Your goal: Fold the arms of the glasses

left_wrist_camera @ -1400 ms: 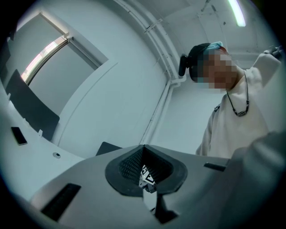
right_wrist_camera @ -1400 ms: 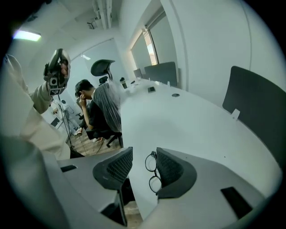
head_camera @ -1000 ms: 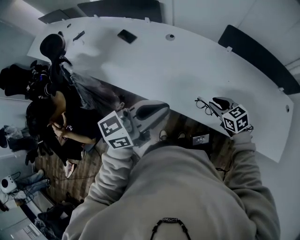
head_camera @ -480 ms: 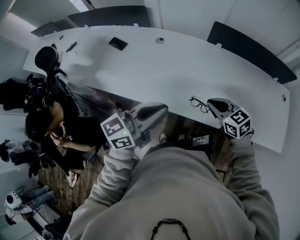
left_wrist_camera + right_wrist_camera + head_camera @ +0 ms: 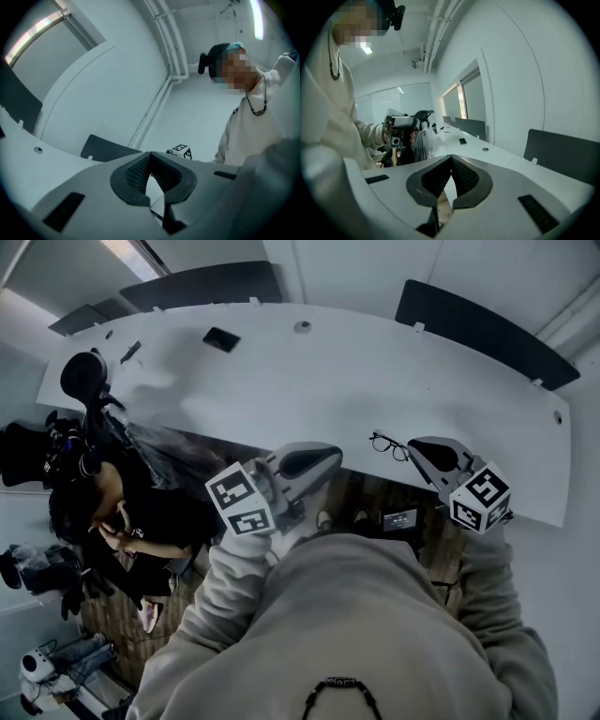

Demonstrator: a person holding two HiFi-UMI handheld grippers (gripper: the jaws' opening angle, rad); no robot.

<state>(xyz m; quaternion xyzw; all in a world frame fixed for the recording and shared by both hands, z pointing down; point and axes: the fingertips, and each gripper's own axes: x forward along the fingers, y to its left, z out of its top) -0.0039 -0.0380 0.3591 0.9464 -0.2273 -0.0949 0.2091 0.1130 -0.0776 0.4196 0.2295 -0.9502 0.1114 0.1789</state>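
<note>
**Glasses** (image 5: 387,445): dark, thin-framed pair lying on the white table (image 5: 328,381), close to its near edge and toward its right end. They are too small in the head view to tell whether the arms are folded.

**Right tongs** (image 5: 417,448): the jaws have just been closing and now meet tip to tip with nothing between them. In the head view the tip sits just beside the glasses.

**Left tongs** (image 5: 323,459): jaws together and empty, held off the table's near edge, well apart from the glasses.

**Also on the table:** a small dark flat rectangle (image 5: 221,338) toward the far left and a round grommet (image 5: 302,326) near the far edge.

**Behind the far edge:** a dark partition panel (image 5: 478,329).

**At the left end:** an office chair (image 5: 82,376) and a seated person (image 5: 117,512)
</note>
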